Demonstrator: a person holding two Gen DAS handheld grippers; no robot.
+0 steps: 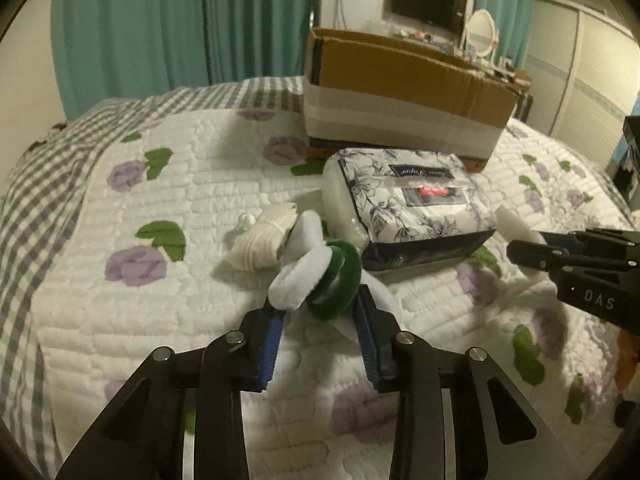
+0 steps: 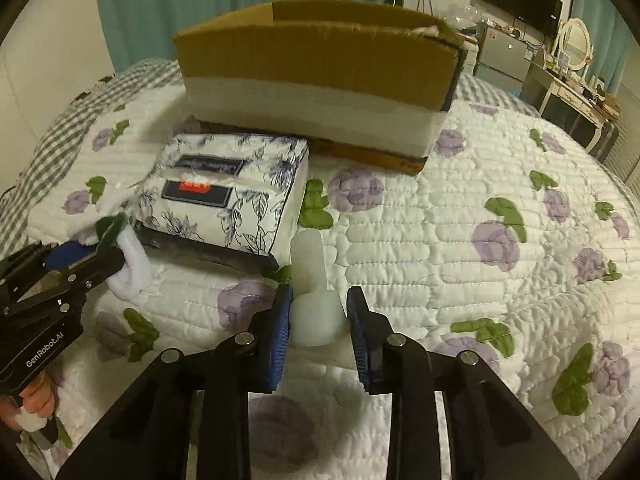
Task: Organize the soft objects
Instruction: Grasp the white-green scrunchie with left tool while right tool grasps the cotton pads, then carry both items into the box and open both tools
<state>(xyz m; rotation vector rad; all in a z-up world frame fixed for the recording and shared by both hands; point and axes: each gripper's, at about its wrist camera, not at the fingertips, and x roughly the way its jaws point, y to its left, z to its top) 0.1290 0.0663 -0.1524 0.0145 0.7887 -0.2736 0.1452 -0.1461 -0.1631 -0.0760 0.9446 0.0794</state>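
Observation:
A white and green plush toy (image 1: 304, 268) lies on the flowered quilt (image 1: 160, 300), and my left gripper (image 1: 320, 312) is shut on it, blue pads pressing its white loop and green ring. The right wrist view shows that gripper (image 2: 116, 258) from the side, clamped on the plush toy (image 2: 128, 272). My right gripper (image 2: 318, 316) is shut on a pale white soft piece (image 2: 308, 256) that sticks up between its pads. In the left wrist view the right gripper (image 1: 520, 246) is at the right with the white piece (image 1: 514, 220) at its tips.
An open cardboard box (image 1: 400, 80) (image 2: 320, 48) stands at the back of the bed. A floral tissue pack (image 1: 420, 208) (image 2: 224, 196) lies in front of it, between the grippers. A rolled white cloth (image 1: 264, 240) lies left of the plush. A hand (image 2: 36, 400) holds the left gripper.

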